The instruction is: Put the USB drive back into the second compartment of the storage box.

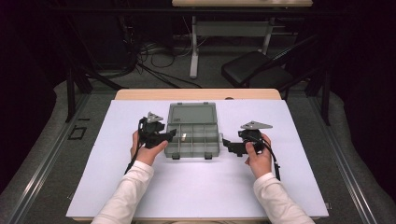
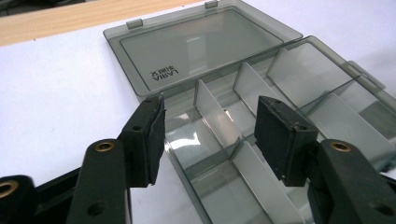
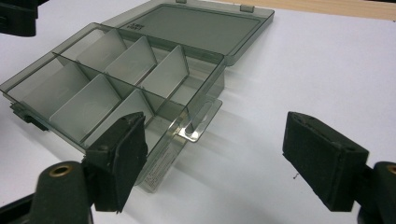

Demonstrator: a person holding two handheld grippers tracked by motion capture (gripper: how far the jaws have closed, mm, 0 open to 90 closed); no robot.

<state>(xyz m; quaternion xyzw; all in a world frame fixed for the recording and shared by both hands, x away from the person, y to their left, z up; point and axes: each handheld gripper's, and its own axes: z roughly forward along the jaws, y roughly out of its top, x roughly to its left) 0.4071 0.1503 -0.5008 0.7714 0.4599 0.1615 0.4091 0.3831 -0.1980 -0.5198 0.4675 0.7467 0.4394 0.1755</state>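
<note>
High view: one smoky, see-through compartment box (image 1: pixel 193 138) lies open on a white sheet (image 1: pixel 201 186) that covers the table, its single lid (image 1: pixel 192 113) folded flat on the far side of the tray; two latches sit on the tray's near edge; one small pale object (image 1: pixel 184 137) lies inside the tray, too small to identify; two grippers flank the box, the left gripper (image 1: pixel 172 134) with its jaw tips at the box's left wall, the right gripper (image 1: pixel 227 143) just beside the box's right wall and apart from it; each is carried in one hand, both sleeves white; beyond the table stand one dark chair (image 1: pixel 254 67) and loose cables on the floor.

Left gripper view: the two pads (image 2: pixel 150 140) stand apart above the box's near-left corner, one outside the left wall, the other over the compartments, neither pressing on plastic; clear dividers (image 2: pixel 212 114) split the tray into two rows; printed lettering is legible on the lid here, which the high view cannot resolve; the lid's two hinge tabs show at its far edge.

Right gripper view: the jaws are spread wide with bare sheet between them, clamped on nothing; the box (image 3: pixel 126 88) lies beyond the left pad (image 3: pixel 122 161); one row shows four compartments; a clear tab (image 3: pixel 196 128) projects from the box's right wall onto the sheet, a detail unresolved from above; a dark part of the other gripper shows at the upper left corner.
</note>
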